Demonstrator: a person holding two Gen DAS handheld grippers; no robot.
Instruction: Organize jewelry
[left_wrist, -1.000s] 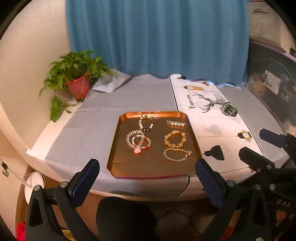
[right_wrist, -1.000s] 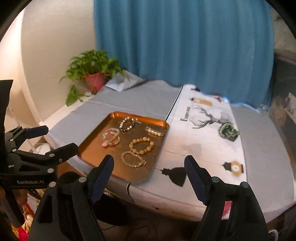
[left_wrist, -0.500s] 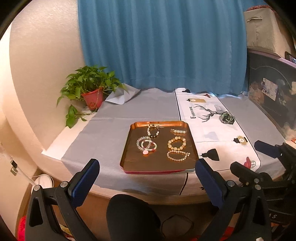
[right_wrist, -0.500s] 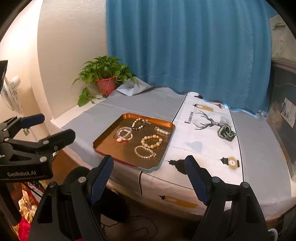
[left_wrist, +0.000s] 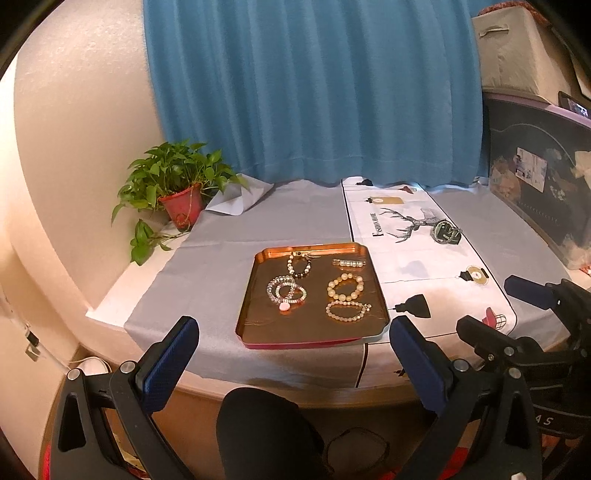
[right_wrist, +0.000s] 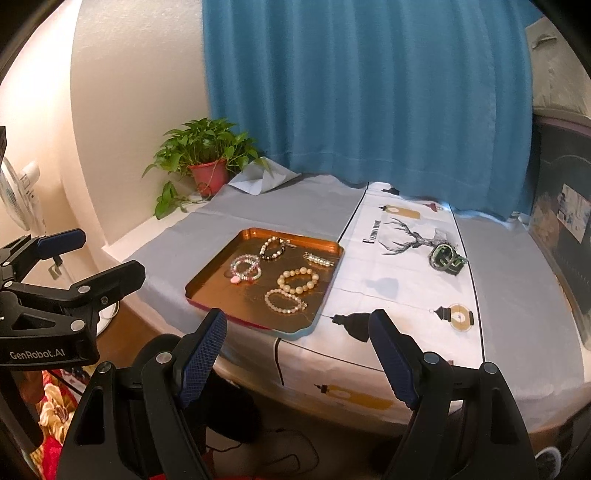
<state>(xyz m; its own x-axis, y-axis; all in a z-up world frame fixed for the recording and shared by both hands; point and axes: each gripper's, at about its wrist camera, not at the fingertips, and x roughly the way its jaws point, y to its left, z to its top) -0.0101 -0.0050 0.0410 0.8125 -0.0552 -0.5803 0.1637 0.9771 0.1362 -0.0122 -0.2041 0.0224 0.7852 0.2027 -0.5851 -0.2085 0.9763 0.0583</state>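
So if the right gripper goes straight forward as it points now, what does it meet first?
Probably the white printed cloth at the table's near edge, just right of the copper tray. Depth is unclear. Its jaws stand open and empty.

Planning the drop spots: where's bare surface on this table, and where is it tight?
Free: grey cloth between the potted plant and the copper tray; the white runner between the tray and the green bangle; the tray's near strip below the bracelets. Crowded: the tray's middle and far half, where the pieces lie close together.
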